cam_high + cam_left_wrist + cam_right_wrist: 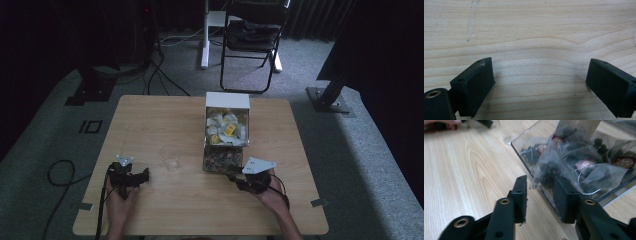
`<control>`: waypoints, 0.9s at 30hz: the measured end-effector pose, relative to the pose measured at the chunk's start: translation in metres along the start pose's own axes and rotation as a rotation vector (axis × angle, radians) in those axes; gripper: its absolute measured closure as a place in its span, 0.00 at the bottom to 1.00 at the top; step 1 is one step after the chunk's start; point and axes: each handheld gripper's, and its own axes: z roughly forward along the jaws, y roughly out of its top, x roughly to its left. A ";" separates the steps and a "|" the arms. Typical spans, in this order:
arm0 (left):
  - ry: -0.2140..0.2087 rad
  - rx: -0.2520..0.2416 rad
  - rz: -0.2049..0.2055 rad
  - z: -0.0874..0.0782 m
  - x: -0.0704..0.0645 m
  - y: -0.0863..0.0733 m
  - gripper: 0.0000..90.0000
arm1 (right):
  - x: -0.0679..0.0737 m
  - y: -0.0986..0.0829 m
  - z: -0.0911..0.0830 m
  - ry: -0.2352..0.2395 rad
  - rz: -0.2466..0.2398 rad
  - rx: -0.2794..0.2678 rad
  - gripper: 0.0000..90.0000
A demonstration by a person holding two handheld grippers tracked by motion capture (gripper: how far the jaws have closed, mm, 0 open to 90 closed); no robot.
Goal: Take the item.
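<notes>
A translucent tea bag (549,167) with dark contents is seen at the near edge of the clear box (529,147), at the bench's (165,125) middle right. The right gripper (539,195) is brought around its lower corner, fingers (520,195) partly open and not yet closed on it, seemingly for lifting toward the clear cup (171,157). Red tags are seen; their writing cannot be read. The left gripper (539,80) is held wide open and empty over bare wood.

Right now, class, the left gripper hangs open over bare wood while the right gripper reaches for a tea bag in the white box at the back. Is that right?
Not quite. The right gripper reaches for a tea bag at the clear container nearest the person, not the white box, as the right gripper view shows. The left gripper does hang open over bare wood.
</notes>
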 end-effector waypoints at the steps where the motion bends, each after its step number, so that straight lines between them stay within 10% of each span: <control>1: 0.001 0.000 0.000 0.000 0.000 0.000 0.09 | 0.000 0.002 -0.001 -0.007 -0.001 -0.006 0.68; 27: 0.001 0.000 0.000 0.000 0.000 0.000 0.09 | 0.001 0.032 0.014 -0.098 0.018 0.002 0.90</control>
